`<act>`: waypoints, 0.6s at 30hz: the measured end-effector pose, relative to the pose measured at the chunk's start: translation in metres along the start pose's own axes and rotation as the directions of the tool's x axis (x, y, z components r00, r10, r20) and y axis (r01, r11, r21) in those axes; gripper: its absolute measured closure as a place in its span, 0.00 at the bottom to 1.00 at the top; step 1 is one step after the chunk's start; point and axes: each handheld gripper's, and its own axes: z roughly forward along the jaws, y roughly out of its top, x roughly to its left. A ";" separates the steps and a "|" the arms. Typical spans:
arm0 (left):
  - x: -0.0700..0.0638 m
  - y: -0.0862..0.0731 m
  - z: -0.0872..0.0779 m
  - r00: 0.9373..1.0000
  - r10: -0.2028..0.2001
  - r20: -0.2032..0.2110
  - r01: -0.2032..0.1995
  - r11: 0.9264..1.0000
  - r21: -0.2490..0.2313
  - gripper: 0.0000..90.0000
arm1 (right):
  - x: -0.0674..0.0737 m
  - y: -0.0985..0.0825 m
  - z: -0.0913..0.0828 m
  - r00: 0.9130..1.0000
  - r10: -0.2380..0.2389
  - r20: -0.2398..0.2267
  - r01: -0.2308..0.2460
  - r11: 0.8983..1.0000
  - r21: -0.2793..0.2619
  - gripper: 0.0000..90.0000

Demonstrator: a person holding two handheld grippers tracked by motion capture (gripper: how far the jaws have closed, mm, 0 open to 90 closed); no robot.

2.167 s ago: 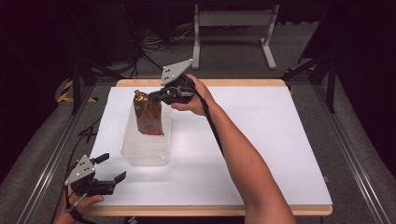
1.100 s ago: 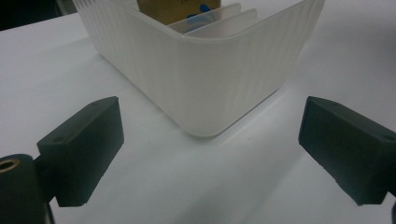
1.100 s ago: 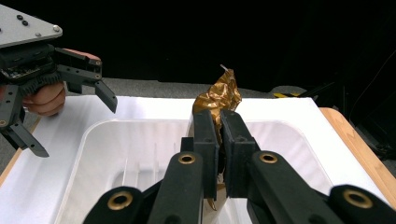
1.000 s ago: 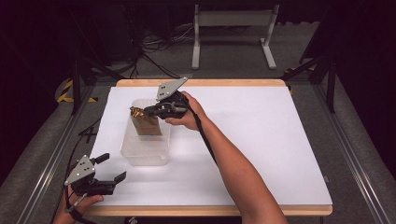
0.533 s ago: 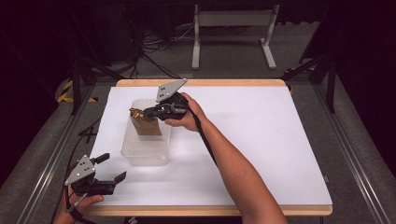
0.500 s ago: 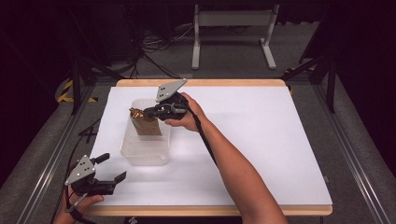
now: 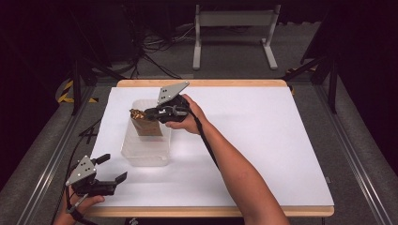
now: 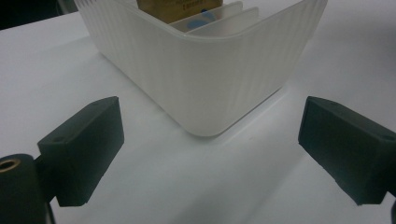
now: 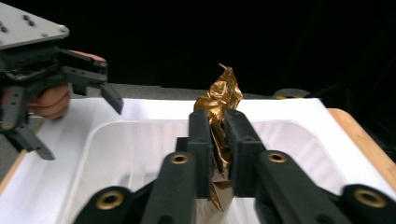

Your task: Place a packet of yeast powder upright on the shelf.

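On the white bench [image 7: 263, 140] a gold foil bag [image 7: 144, 124] stands in the clear bin [image 7: 141, 157], its crumpled top clenched by the right gripper [image 7: 149, 112]; that thin pinch may slip or tear; the left gripper [image 7: 112, 168] idles agape near the bench's edge.

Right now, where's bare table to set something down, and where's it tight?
Free: the wide white table right of the person's forearm, out to the far and right edges. Also the near strip between the left tongs and that forearm. Crowded: the left side, where the right tongs grip the gold bag in the clear bin.
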 end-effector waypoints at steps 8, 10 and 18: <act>0.001 0.000 -0.001 1.000 -0.012 -0.003 0.012 1.000 -0.004 0.09 | 0.003 -0.001 -0.003 0.996 0.014 0.091 -0.017 0.999 0.030 0.72; 0.001 0.000 -0.001 1.000 -0.004 -0.007 0.004 1.000 0.005 0.09 | 0.005 -0.001 -0.007 0.993 0.019 0.115 -0.023 0.999 0.029 0.68; 0.001 0.001 -0.001 1.000 0.002 -0.011 -0.002 1.000 0.007 0.09 | 0.013 -0.002 -0.024 0.982 0.004 0.188 -0.018 0.997 0.070 0.63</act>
